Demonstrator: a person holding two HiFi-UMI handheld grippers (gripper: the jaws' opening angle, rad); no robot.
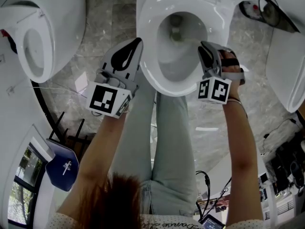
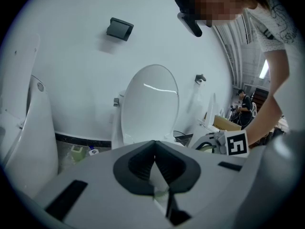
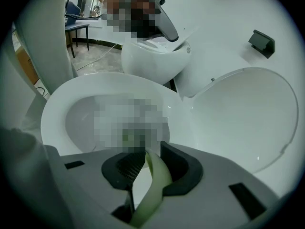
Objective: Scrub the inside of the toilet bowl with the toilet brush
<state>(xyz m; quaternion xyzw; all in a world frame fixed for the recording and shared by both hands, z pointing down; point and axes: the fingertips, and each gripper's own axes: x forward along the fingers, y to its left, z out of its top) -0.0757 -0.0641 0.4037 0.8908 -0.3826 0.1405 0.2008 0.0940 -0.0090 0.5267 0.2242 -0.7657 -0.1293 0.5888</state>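
Right gripper view — green brush handle (image 3: 155,174) along jaws, toward bowl (image 3: 54,105)

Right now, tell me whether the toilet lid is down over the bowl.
No, the lid is swung up and back, leaving the bowl open.

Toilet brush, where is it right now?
In the right gripper view, the toilet brush is clamped in the right gripper, its green handle reaching forward toward the toilet bowl just ahead.
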